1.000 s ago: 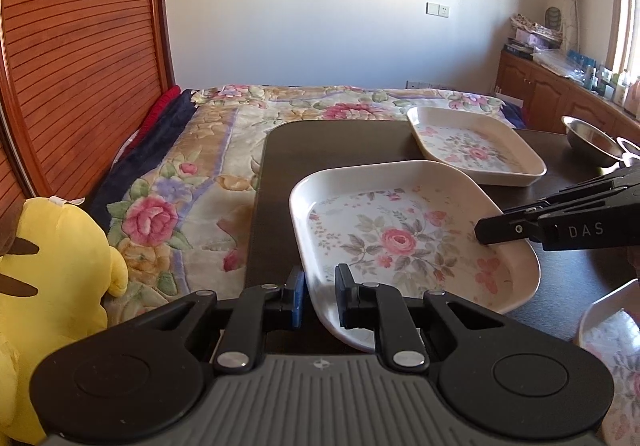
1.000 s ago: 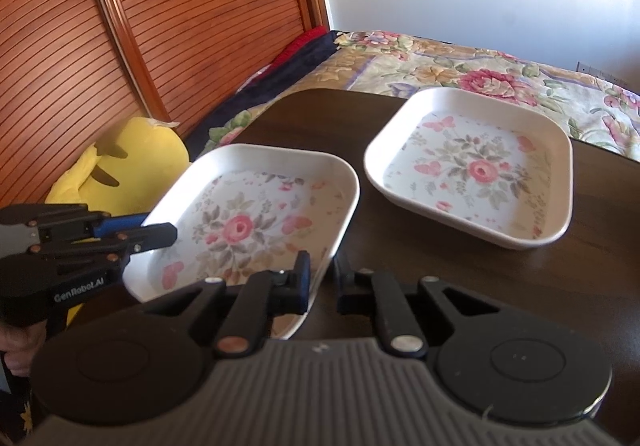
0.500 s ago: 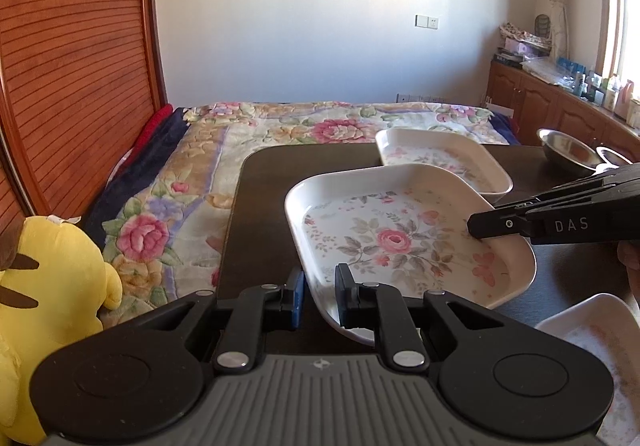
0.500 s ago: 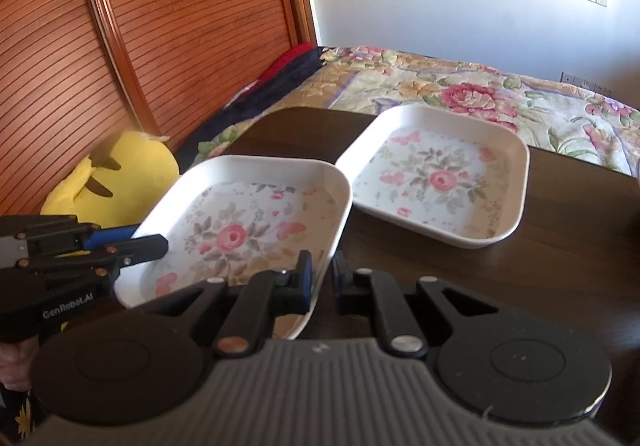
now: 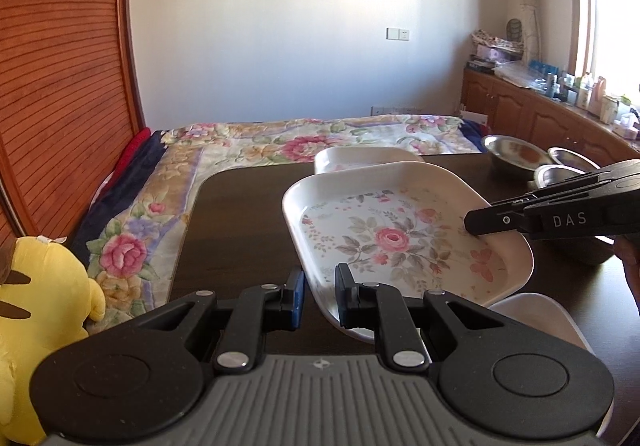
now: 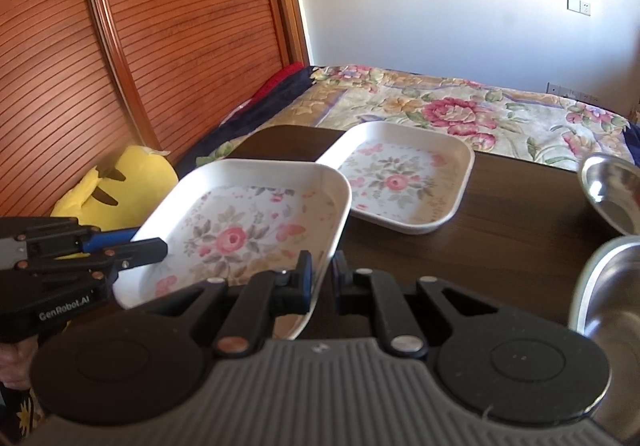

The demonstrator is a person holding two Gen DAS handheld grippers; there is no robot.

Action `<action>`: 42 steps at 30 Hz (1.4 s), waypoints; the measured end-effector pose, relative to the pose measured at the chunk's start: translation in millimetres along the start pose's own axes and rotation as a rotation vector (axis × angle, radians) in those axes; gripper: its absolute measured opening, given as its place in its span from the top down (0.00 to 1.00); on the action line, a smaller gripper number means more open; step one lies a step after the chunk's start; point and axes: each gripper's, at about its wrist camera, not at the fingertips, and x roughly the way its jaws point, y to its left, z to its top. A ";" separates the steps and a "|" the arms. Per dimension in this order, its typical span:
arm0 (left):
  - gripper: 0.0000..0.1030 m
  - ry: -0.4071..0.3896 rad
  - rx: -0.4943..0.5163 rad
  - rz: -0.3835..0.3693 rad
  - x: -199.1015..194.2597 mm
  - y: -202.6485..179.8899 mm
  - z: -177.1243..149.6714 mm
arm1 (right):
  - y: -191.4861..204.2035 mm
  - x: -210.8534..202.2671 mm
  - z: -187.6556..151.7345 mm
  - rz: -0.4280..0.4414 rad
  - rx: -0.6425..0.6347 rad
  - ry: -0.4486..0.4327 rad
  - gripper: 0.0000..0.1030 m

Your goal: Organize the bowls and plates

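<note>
Plate (image 5: pixel 400 234) higher; btw. both tools' jaws

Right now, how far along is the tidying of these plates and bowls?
Nothing looks stacked yet. In hand: both grippers, left and right, are clamped on one flowered plate, lifted toward the second plate on the table. Left: a third plate and the metal bowls.

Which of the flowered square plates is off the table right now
The near plate, clamped on opposite rims by the left gripper and right gripper, its far corner overlapping the far plate, which lies flat on the table.
</note>
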 end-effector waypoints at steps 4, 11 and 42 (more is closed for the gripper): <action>0.83 -0.012 0.008 -0.023 -11.6 -15.9 0.3 | -7.9 -18.3 -6.1 -0.010 0.000 -0.015 0.89; 0.83 -0.033 0.031 -0.048 -35.9 -42.4 -0.3 | -20.6 -55.1 -16.2 -0.033 -0.001 -0.040 0.89; 0.83 0.032 0.023 -0.071 -57.4 -66.2 -53.9 | -33.3 -88.3 -80.8 0.034 0.022 0.001 0.88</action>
